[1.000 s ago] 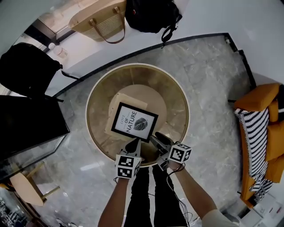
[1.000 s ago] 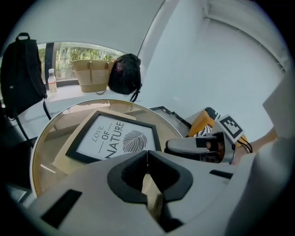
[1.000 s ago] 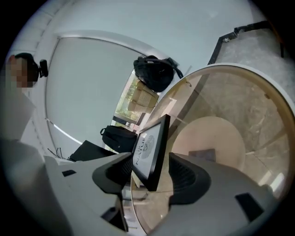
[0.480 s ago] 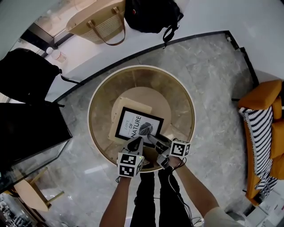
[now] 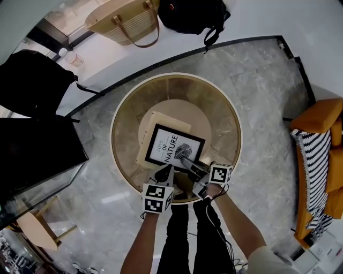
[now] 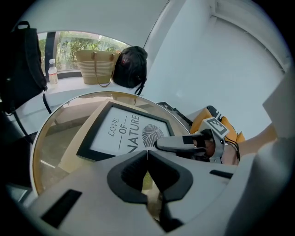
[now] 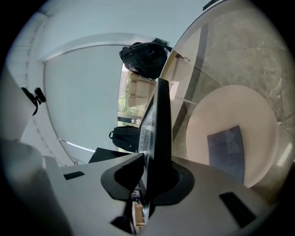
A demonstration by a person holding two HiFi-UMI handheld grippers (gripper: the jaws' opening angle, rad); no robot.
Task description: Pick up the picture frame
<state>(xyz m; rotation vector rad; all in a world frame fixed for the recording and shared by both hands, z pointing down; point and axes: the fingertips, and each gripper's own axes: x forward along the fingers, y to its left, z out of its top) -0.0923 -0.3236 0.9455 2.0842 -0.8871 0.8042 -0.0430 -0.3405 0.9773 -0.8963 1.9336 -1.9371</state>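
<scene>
One picture frame (image 5: 175, 147), well inside the round table's (image 5: 126, 122) rim — my right gripper (image 5: 188, 162) has just closed on its near edge; left gripper (image 5: 164, 172) clenched empty beside.

— What surrounded the round glass counter (image 5: 220, 118)?
— Grey marble floor (image 5: 262, 101) on every side, edged beyond the counter by a dark curved strip (image 5: 236, 44) and a white ledge (image 5: 115, 58). A straw tote (image 5: 120, 21) and a black backpack (image 5: 193, 13) sat on that ledge.
— And to the counter's right?
— An orange sofa (image 5: 317, 115) with a striped throw (image 5: 311, 171). Left of the counter stood a dark glass-topped unit (image 5: 37, 152) and a pale wooden stool (image 5: 35, 227). Daylight and greenery showed through a window (image 6: 69, 41) behind the tote.
</scene>
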